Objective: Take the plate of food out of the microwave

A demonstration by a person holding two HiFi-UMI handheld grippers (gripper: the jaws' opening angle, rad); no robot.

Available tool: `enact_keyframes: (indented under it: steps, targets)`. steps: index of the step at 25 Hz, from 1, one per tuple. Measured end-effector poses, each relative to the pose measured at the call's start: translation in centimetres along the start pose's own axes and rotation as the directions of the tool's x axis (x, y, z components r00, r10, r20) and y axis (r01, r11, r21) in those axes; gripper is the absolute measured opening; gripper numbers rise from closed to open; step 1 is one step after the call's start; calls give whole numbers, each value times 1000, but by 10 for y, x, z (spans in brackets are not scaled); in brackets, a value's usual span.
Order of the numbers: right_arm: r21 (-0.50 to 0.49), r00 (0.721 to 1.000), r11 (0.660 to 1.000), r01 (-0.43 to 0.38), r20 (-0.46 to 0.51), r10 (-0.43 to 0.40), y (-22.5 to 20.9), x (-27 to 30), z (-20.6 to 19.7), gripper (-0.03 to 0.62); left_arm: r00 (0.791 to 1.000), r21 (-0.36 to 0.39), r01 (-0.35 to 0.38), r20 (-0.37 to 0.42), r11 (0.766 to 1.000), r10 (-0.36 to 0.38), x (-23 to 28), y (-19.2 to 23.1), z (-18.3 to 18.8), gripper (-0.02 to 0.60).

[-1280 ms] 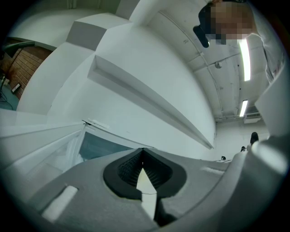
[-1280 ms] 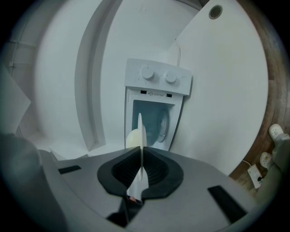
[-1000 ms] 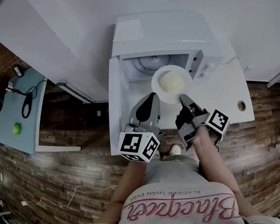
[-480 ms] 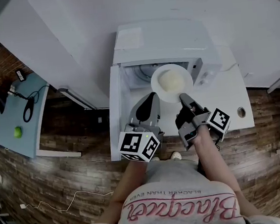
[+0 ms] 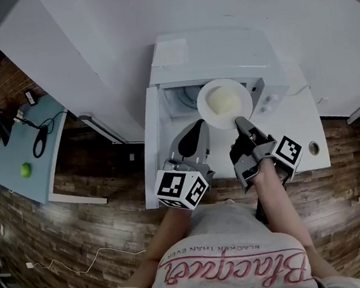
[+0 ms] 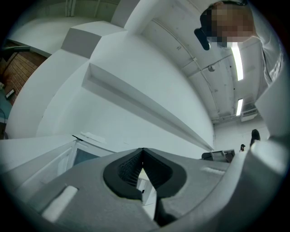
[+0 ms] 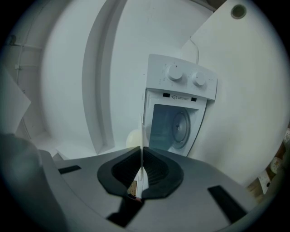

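Plate of food (image 5: 224, 102) gripped by its near rim in my right gripper (image 5: 238, 123), both pads clenched hard on the thin white edge. Looking along those jaws, I see the rim edge-on, a pale line rising from between the pads. A rounded mound (image 7: 132, 137) shows just left of that line.

Straight ahead of the right tips stands the microwave (image 7: 179, 113), its cavity open and its two knobs (image 7: 176, 72) on the panel at the far side. From the head view the plate hangs at the mouth of that cavity, forward of my right jaws and above the white counter (image 5: 297, 137). The door (image 5: 154, 143) is swung wide, to the left of both tools.

My left gripper (image 5: 198, 124) sits beside the right one, on its left. Its jaws are pressed together on nothing, tips just beside the plate's near-left rim. Whether they touch it I cannot tell.
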State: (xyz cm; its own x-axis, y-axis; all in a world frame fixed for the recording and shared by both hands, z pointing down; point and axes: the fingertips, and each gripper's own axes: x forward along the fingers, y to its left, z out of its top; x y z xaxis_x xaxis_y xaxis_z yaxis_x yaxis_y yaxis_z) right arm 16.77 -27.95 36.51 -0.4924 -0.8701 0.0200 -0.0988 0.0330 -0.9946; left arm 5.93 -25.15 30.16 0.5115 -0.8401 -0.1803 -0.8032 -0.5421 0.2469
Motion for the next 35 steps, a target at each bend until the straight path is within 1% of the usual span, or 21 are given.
enact_keyframes:
  steps: [14,26,30,35]
  targets:
    - [-27,999,999,-28,-26,27,12,3,-5,25,1000,10,1,-7,1000,-1,-2,-1,0,3]
    - [-28,999,999,-24,-34,23,9,2,-6,23,1000,15,-4,-21,1000,4,-3,-1,-3,3]
    - [-26,999,999,-20,-42,19,9,3,-6,25,999,15,-14,-37,1000,14,-1,0,-6,3]
    - [-23,999,1000,-18,-41,17,7,4,-4,24,999,14,-17,-31,1000,17,1,0,-6,3]
